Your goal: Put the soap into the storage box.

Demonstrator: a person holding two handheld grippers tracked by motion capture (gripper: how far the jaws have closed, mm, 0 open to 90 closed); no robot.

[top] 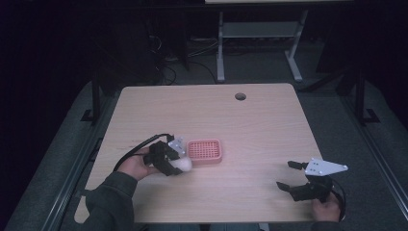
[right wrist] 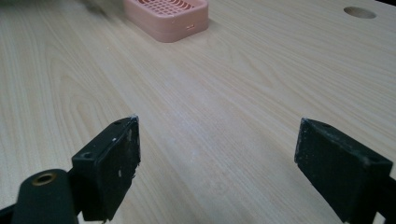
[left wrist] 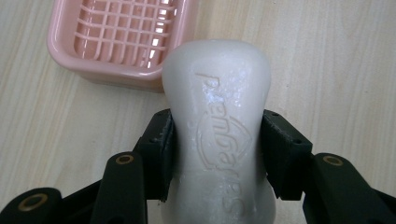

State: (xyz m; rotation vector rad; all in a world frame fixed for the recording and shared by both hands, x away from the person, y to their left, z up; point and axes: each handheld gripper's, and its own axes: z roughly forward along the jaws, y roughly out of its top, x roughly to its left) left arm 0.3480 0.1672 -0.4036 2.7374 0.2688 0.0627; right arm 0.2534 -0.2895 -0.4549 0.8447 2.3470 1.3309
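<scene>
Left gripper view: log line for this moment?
left gripper: shut on soap bar | soap dish: empty, beside soap | right gripper: open, idle

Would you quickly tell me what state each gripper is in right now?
Left gripper: closed on the white soap bar.
Right gripper: open, holding nothing.

Pink soap dish (top: 204, 151) sitting left of the desk (top: 269, 125) middle, white soap bar (top: 183, 164) just beside it, wide bare wood toward the far edge and right side, small round hole (top: 240, 96) near the far edge
</scene>
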